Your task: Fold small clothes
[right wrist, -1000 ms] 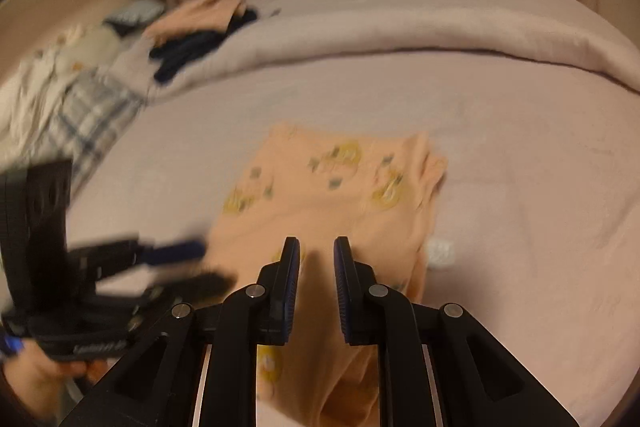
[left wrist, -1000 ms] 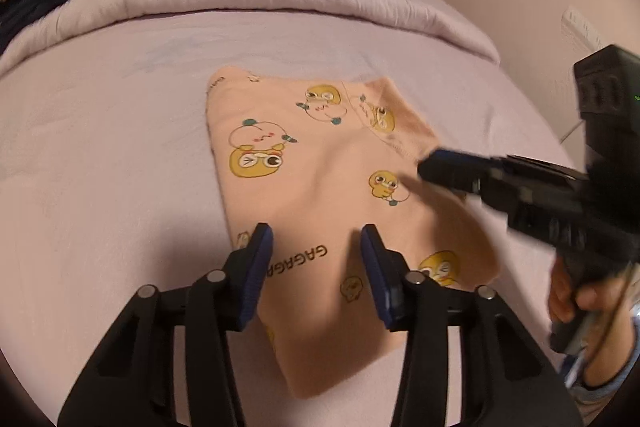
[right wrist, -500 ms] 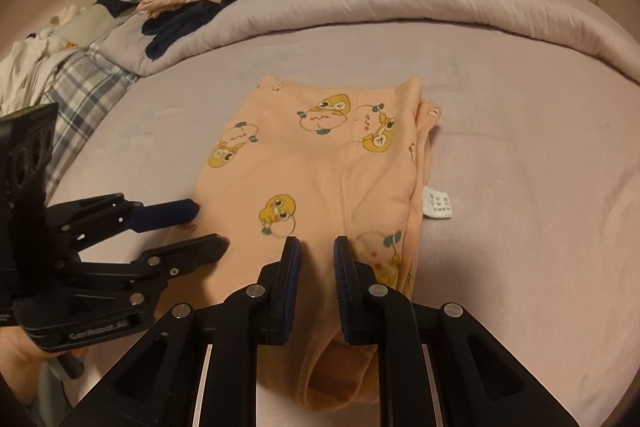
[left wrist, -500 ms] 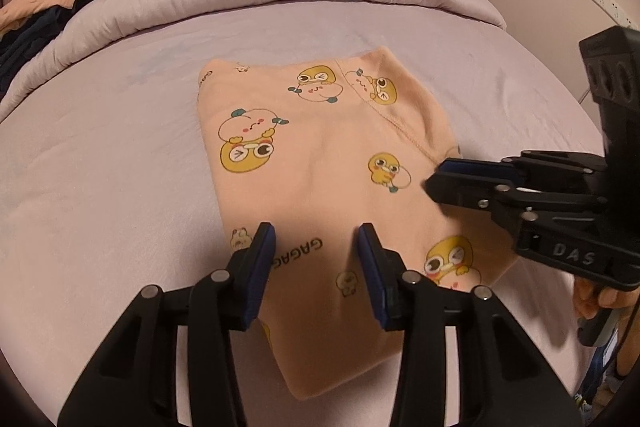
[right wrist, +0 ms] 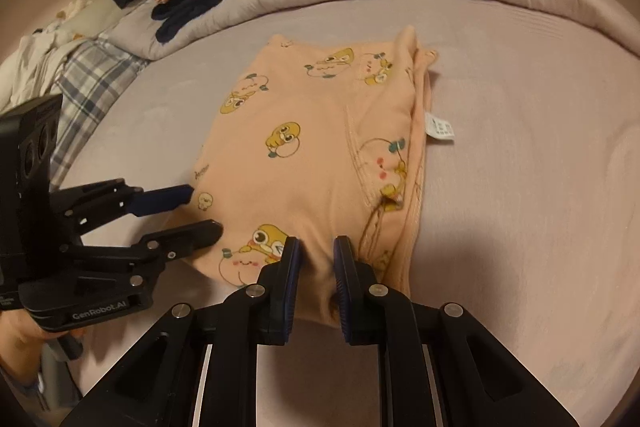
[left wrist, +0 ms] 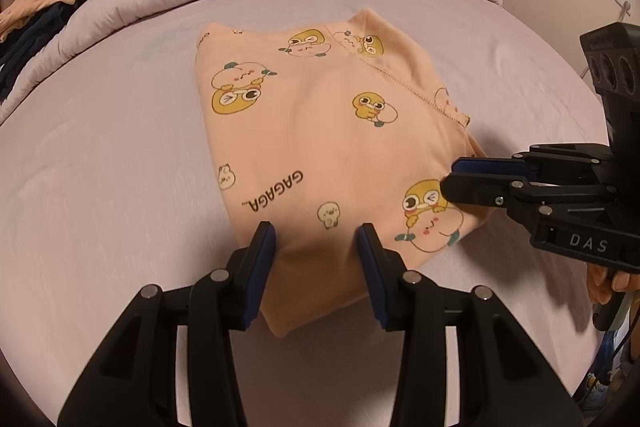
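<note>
Now both grippers are hovering at the near edge of the peach garment [left wrist: 320,131], half-folded on the bed [left wrist: 100,155]; left gripper [left wrist: 316,243] jaws moderately apart, right gripper [right wrist: 316,259] jaws narrow, both empty. Next: pinching near corners, folding away.

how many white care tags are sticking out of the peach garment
1. A single white tag pokes out from the right edge of the peach garment, lying on the bedsheet. Others may be hidden inside the folds.

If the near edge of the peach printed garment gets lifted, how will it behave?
The peach printed garment looks thin and soft, so it would probably drape limply. Its loose layered edges may slip apart. It likely slides easily on the smooth bedsheet.
</note>
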Action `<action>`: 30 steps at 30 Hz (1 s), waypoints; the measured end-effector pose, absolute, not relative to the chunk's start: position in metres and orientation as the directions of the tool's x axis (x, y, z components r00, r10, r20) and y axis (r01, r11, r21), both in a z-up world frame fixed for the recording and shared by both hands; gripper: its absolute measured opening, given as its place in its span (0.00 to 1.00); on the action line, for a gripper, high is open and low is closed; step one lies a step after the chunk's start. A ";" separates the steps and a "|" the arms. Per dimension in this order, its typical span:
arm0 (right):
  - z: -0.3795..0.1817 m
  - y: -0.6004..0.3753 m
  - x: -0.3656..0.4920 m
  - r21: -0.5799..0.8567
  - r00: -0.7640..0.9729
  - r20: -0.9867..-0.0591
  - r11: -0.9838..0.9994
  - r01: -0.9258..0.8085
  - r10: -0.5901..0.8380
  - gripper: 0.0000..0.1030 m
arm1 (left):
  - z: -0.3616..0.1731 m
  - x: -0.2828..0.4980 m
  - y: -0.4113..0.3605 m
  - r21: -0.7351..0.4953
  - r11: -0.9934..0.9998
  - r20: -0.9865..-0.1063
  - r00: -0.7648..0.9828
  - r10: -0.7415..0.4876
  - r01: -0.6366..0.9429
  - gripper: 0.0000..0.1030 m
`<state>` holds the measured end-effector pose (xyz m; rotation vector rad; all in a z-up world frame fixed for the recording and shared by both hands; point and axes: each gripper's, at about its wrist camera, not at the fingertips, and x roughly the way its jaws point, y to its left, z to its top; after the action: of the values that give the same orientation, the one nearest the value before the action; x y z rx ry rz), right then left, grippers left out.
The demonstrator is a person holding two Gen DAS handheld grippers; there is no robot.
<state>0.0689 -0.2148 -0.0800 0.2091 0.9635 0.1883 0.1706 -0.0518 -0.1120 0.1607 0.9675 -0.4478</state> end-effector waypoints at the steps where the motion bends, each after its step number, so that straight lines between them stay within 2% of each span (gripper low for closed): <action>1: -0.078 -0.215 0.068 0.263 0.559 -0.790 0.963 -0.064 0.252 0.16 | -0.111 0.169 -0.050 -0.073 0.898 -0.822 0.483 -0.301 0.435 0.40; 12: -0.078 -0.217 0.059 0.266 0.546 -0.799 0.962 -0.057 0.253 0.16 | -0.112 0.157 -0.045 -0.096 0.901 -0.826 0.471 -0.309 0.424 0.41; 15: -0.079 -0.223 0.055 0.288 0.535 -0.802 0.957 -0.045 0.267 0.20 | -0.111 0.156 -0.037 -0.142 0.905 -0.824 0.458 -0.333 0.402 0.43; 17: -0.079 -0.228 0.052 0.312 0.534 -0.796 0.949 -0.041 0.285 0.21 | -0.111 0.156 -0.032 -0.178 0.905 -0.820 0.450 -0.353 0.386 0.49; 18: -0.079 -0.230 0.051 0.323 0.535 -0.792 0.946 -0.040 0.294 0.21 | -0.110 0.157 -0.027 -0.205 0.905 -0.817 0.444 -0.368 0.373 0.57; 19: -0.078 -0.232 0.050 0.336 0.535 -0.788 0.941 -0.039 0.303 0.24 | -0.110 0.158 -0.021 -0.238 0.902 -0.813 0.435 -0.388 0.359 0.61; 21: -0.078 -0.236 0.050 0.370 0.533 -0.778 0.928 -0.036 0.331 0.38 | -0.111 0.161 -0.012 -0.295 0.896 -0.803 0.422 -0.421 0.332 0.64; 23: -0.076 -0.240 0.049 0.383 0.545 -0.771 0.924 -0.018 0.330 0.67 | -0.112 0.165 -0.005 -0.335 0.890 -0.795 0.414 -0.443 0.308 0.67; 27: -0.078 -0.254 0.052 0.475 0.566 -0.728 0.880 0.011 0.387 0.69 | -0.118 0.178 0.014 -0.485 0.843 -0.751 0.383 -0.537 0.232 0.68; 30: -0.085 -0.268 0.060 0.566 0.572 -0.692 0.823 0.052 0.440 0.69 | -0.119 0.189 0.017 -0.542 0.813 -0.721 0.380 -0.580 0.212 0.70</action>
<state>0.0600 -0.2682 -0.0855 0.5801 0.9466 0.2428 0.1886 0.0172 -0.1191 -0.3930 1.0692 -0.5217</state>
